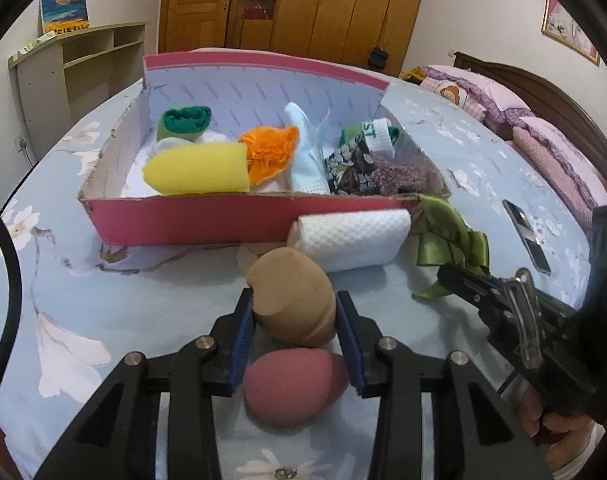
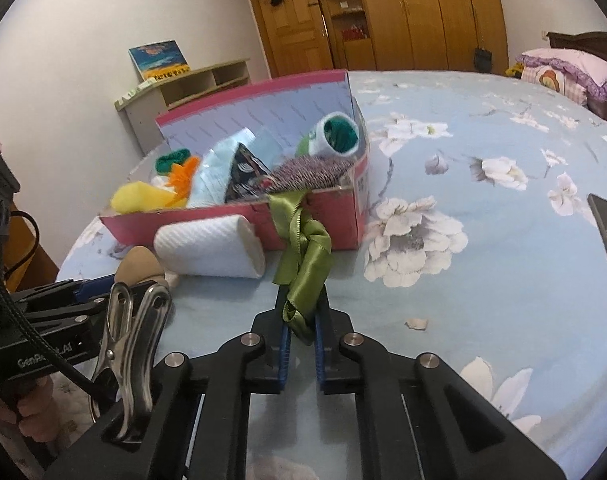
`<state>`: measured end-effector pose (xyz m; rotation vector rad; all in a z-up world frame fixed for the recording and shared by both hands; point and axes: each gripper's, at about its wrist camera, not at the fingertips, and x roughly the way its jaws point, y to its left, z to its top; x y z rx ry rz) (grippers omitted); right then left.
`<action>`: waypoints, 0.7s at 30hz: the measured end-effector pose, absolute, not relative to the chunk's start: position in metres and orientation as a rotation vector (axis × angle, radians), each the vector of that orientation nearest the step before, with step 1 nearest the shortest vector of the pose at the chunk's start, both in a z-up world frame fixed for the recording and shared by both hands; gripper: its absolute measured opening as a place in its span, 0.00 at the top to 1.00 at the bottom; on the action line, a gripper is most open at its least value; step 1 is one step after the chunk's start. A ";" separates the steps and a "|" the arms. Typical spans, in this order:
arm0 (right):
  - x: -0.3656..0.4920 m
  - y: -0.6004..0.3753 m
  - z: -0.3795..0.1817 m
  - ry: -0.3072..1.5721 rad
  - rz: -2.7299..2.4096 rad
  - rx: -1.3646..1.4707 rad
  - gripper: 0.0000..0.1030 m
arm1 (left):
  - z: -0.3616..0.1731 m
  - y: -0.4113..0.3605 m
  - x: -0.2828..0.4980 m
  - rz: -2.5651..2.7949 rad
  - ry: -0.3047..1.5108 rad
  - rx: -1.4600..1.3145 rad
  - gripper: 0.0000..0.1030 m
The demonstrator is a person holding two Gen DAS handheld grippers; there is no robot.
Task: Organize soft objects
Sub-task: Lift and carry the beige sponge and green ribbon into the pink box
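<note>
Gripping tan sponge (image 1: 293, 300), left claw (image 1: 295, 322), box (image 1: 191, 218) front edge near

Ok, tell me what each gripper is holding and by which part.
The left gripper pinches the tan sponge across its wide lower end. The right gripper grips the green ribbon by its near loose end.

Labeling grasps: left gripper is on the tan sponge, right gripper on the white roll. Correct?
Half right. The right gripper is shut on the green ribbon, not the white roll, which lies free beside the box; right wrist view shows it. The left gripper is on the tan sponge.
</note>
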<state>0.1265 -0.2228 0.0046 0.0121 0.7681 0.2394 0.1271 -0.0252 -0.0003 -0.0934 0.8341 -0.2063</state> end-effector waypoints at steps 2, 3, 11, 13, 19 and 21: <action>0.122 -0.220 0.009 0.752 0.247 0.008 0.90 | 0.003 -0.023 0.124 -0.204 0.824 -0.099 0.60; 0.120 -0.220 0.011 0.746 0.251 0.006 0.90 | 0.005 -0.022 0.122 -0.204 0.818 -0.103 0.60; 0.104 -0.211 0.027 0.682 0.276 -0.012 0.95 | 0.017 -0.012 0.111 -0.195 0.786 -0.122 0.60; 0.100 -0.208 0.030 0.663 0.280 -0.017 0.96 | 0.018 -0.010 0.109 -0.193 0.783 -0.124 0.60; 0.091 -0.205 0.043 0.614 0.304 -0.016 0.96 | 0.023 -0.009 0.106 -0.190 0.769 -0.135 0.60; 0.087 -0.204 0.048 0.599 0.309 -0.016 0.96 | 0.025 -0.008 0.105 -0.190 0.762 -0.138 0.60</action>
